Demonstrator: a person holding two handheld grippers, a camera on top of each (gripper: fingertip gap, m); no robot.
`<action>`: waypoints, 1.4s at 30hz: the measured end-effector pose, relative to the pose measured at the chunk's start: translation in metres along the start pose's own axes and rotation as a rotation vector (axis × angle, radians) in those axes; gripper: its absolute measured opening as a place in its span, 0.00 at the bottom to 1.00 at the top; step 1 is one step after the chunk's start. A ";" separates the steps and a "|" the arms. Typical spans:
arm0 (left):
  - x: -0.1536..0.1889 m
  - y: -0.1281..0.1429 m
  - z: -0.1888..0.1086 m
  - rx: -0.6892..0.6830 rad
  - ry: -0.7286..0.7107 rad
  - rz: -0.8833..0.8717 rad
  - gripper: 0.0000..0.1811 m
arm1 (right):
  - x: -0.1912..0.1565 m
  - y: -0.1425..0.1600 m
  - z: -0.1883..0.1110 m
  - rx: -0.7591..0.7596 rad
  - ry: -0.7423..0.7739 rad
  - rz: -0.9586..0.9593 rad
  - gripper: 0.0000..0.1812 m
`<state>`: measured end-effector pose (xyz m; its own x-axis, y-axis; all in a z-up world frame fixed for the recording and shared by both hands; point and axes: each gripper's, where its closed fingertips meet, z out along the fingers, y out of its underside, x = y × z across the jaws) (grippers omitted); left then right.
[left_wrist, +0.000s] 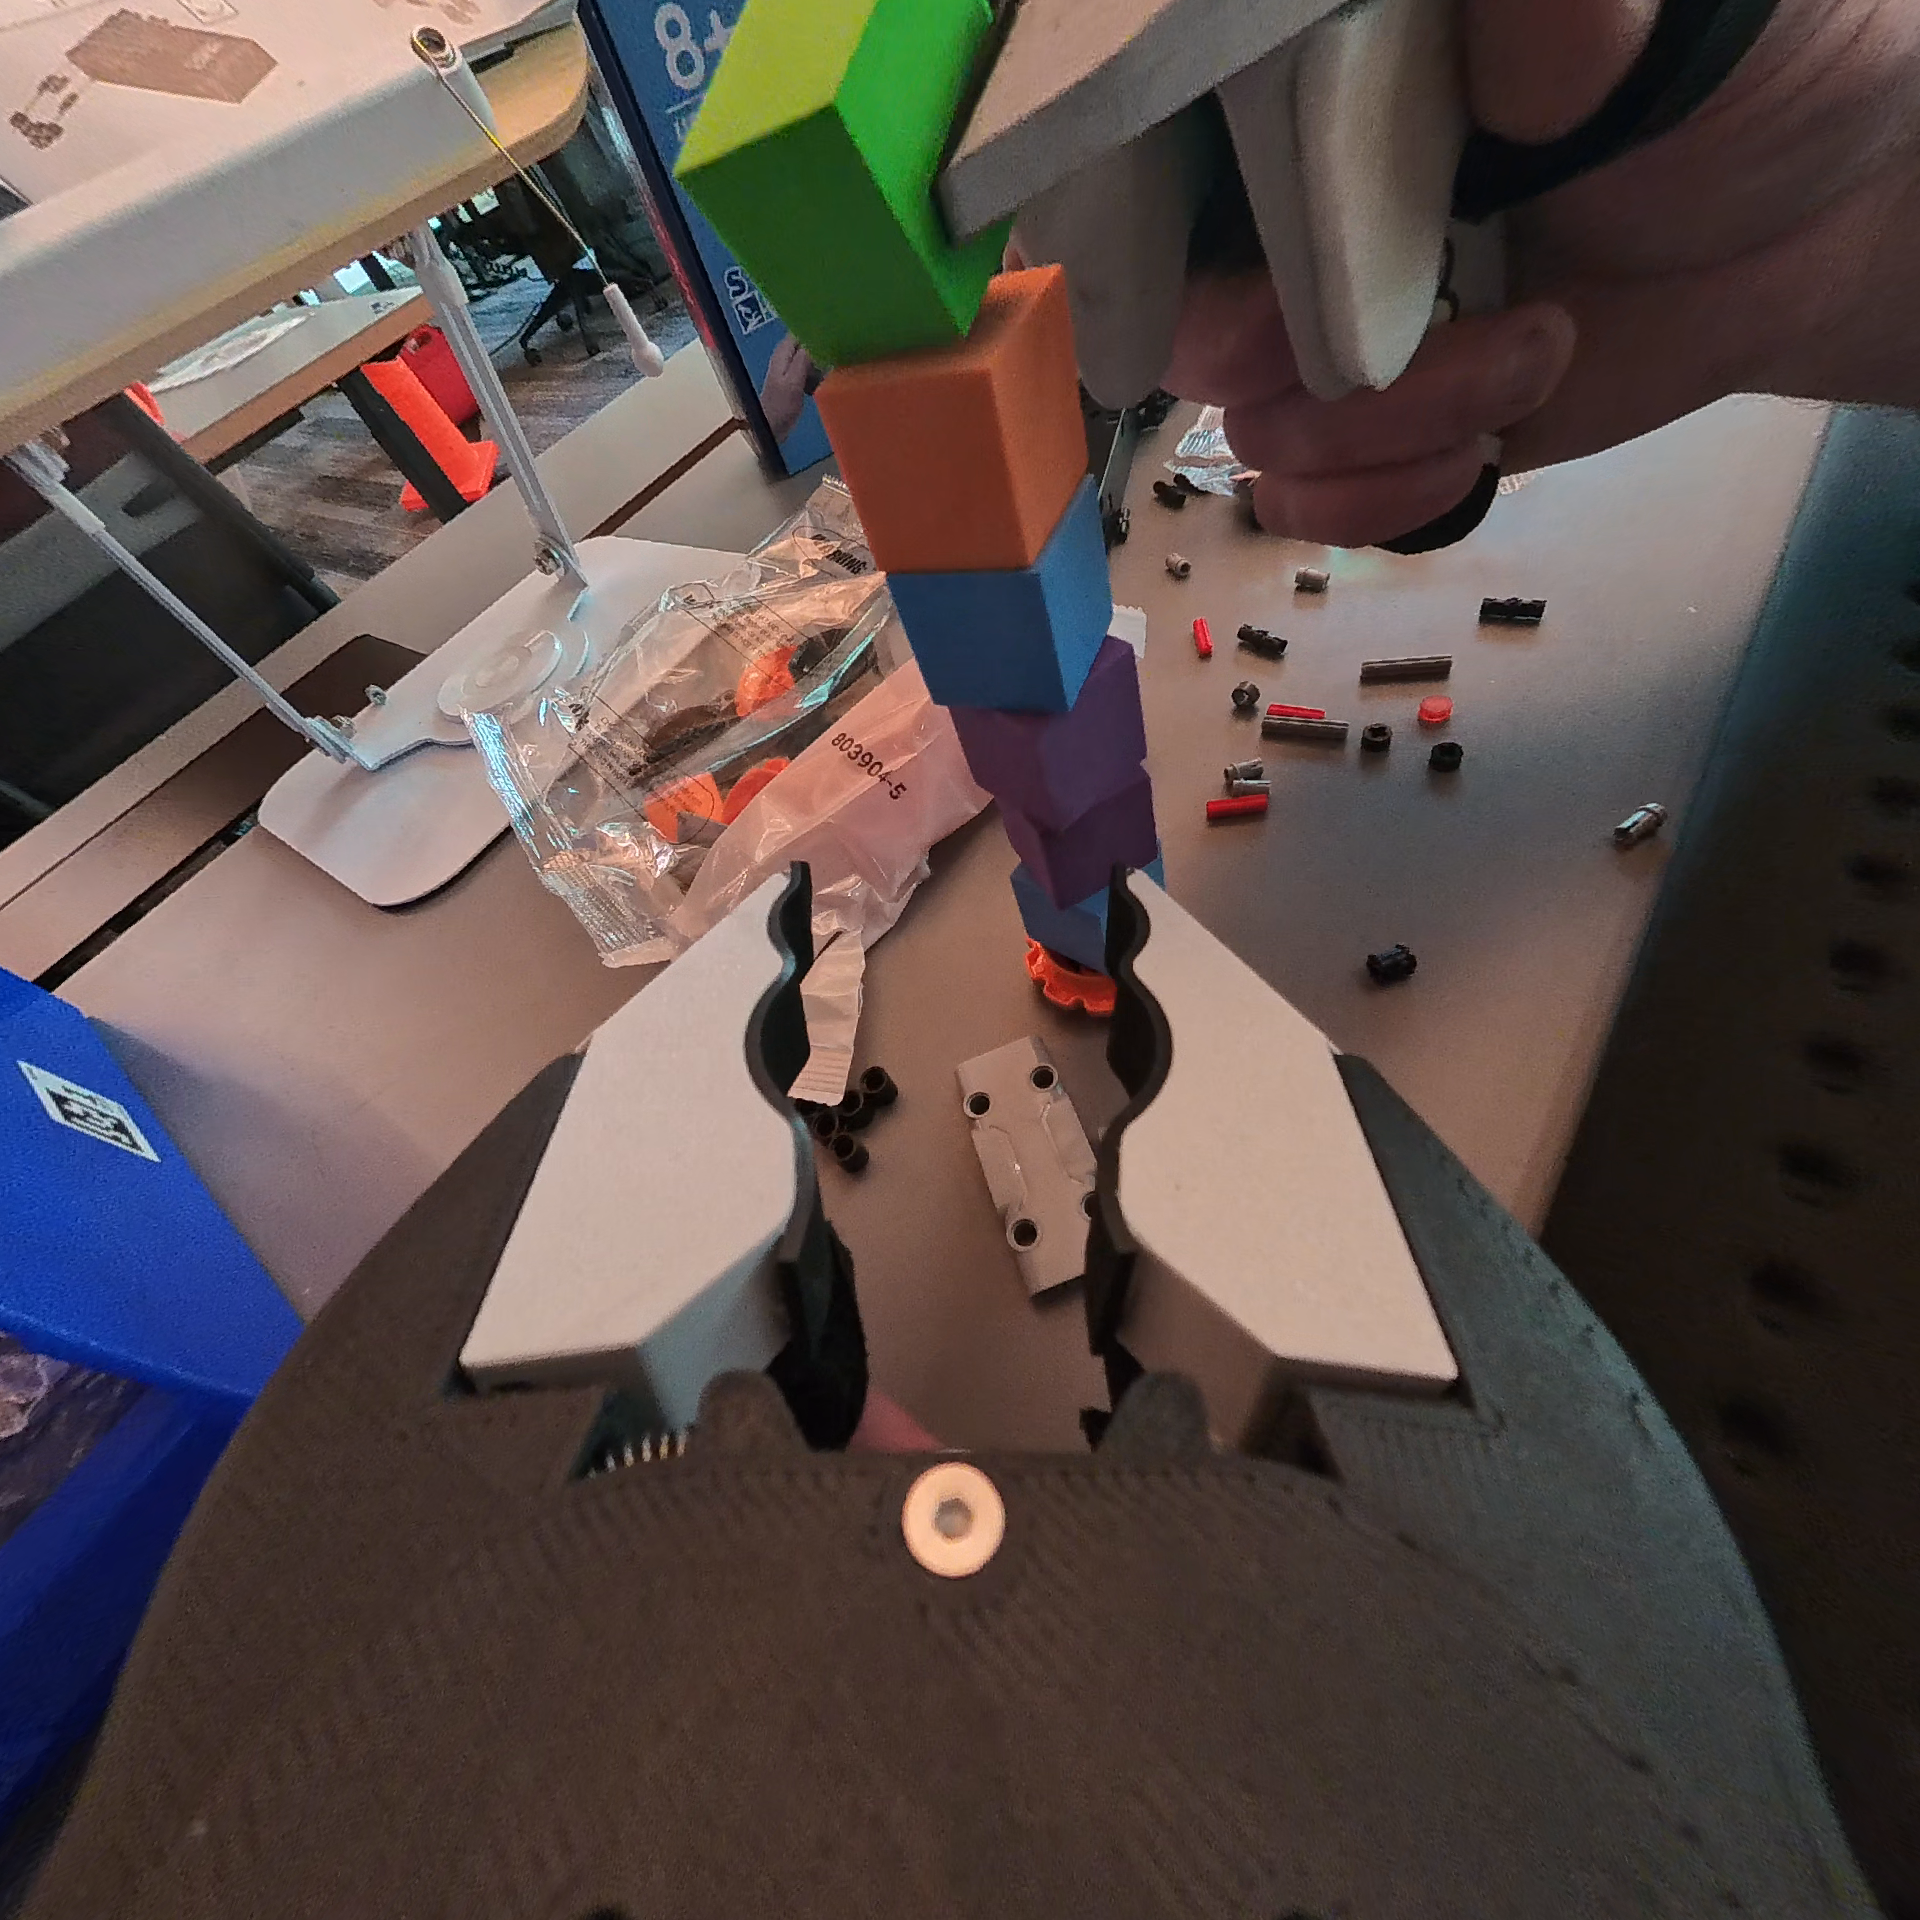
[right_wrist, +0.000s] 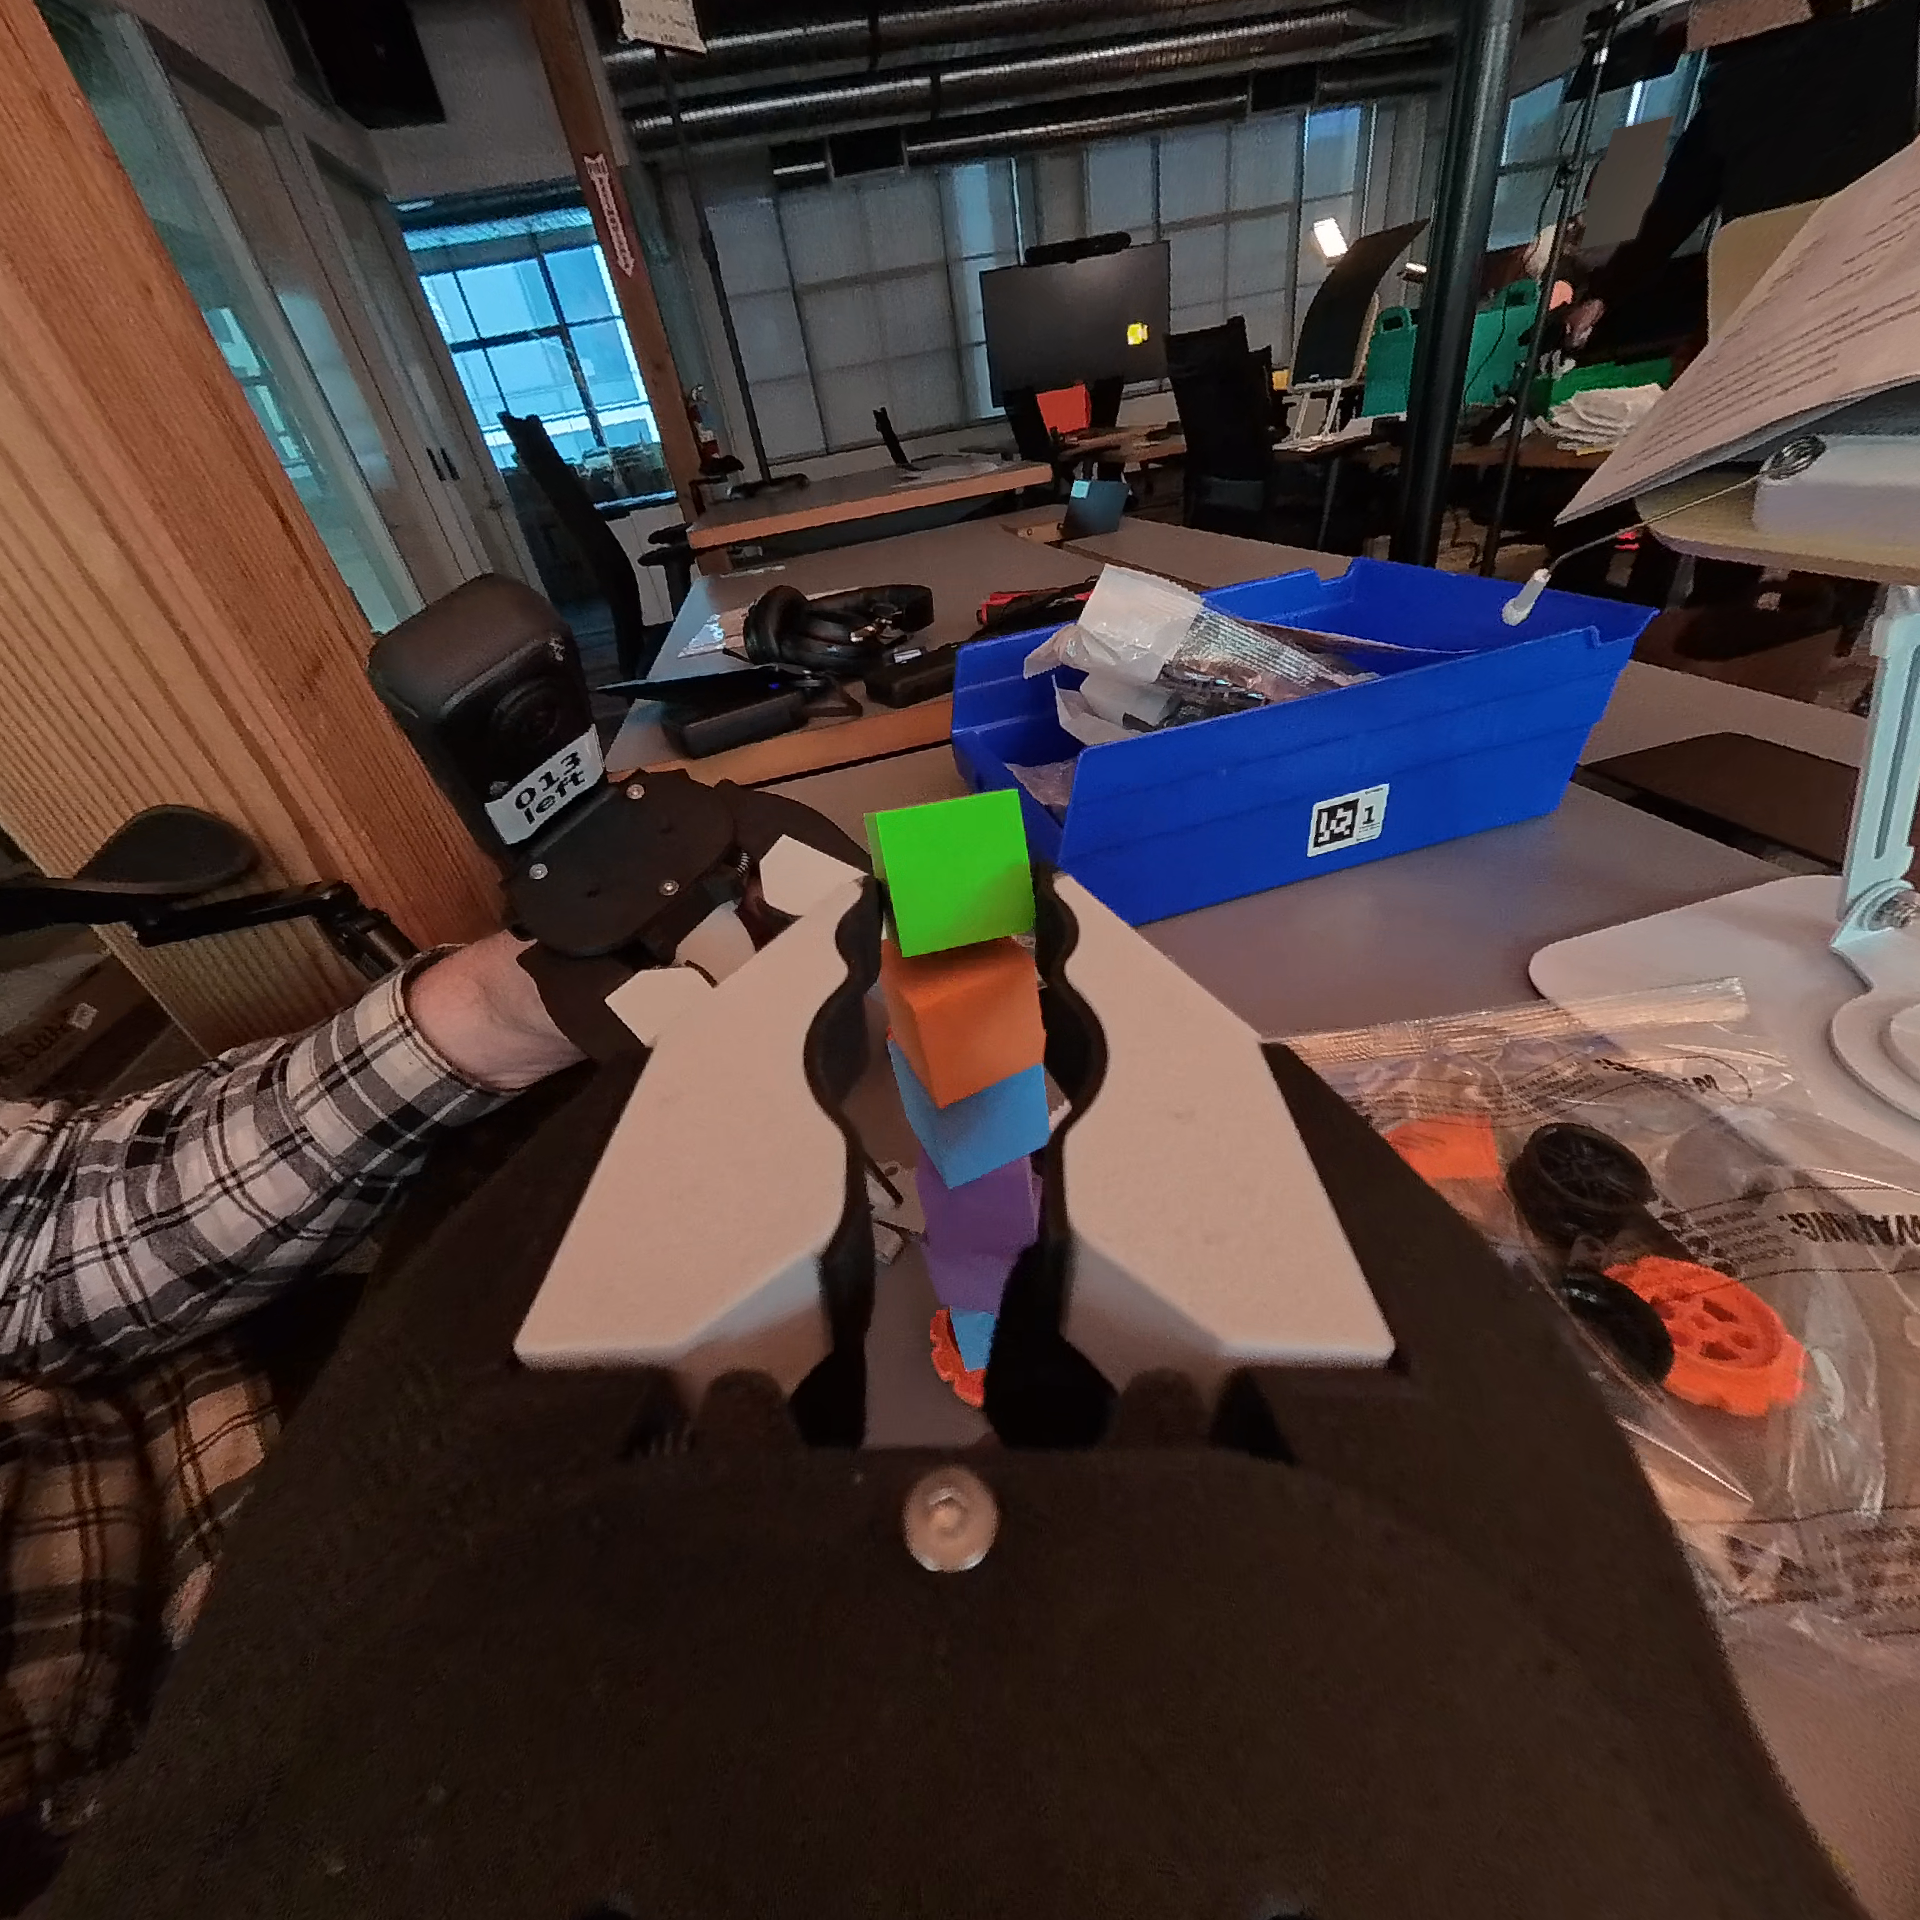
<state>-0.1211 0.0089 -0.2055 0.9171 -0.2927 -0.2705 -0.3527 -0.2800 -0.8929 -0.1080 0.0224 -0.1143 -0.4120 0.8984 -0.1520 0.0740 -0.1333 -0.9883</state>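
**Green block pinched atop the leaning tower**

My right claw (right_wrist: 956, 883) is clamped on the green block (right_wrist: 951, 871), centre frame, steadying the crooked tower (right_wrist: 971, 1122) on the bench (right_wrist: 1403, 935). My left claw (left_wrist: 951, 914) hangs apart beside its base, near the orange gear (left_wrist: 1070, 982).

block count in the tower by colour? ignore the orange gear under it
green block: 1
orange block: 1
blue blocks: 2
purple blocks: 2
total: 6
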 end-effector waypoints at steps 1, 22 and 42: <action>0.000 0.000 0.000 0.000 0.000 0.000 0.31 | 0.000 0.000 0.000 -0.002 0.002 -0.005 0.16; 0.002 0.003 0.001 -0.013 0.010 0.002 0.31 | 0.000 0.000 -0.004 -0.010 0.022 -0.041 0.16; 0.004 0.003 0.001 -0.019 0.020 0.004 0.32 | 0.068 -0.014 -0.401 -0.711 1.024 -0.170 0.26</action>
<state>-0.1187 0.0077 -0.2094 0.9119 -0.3117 -0.2669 -0.3602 -0.2962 -0.8846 0.2273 0.2531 -0.1060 0.4048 0.8363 0.3698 0.6921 -0.0159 -0.7216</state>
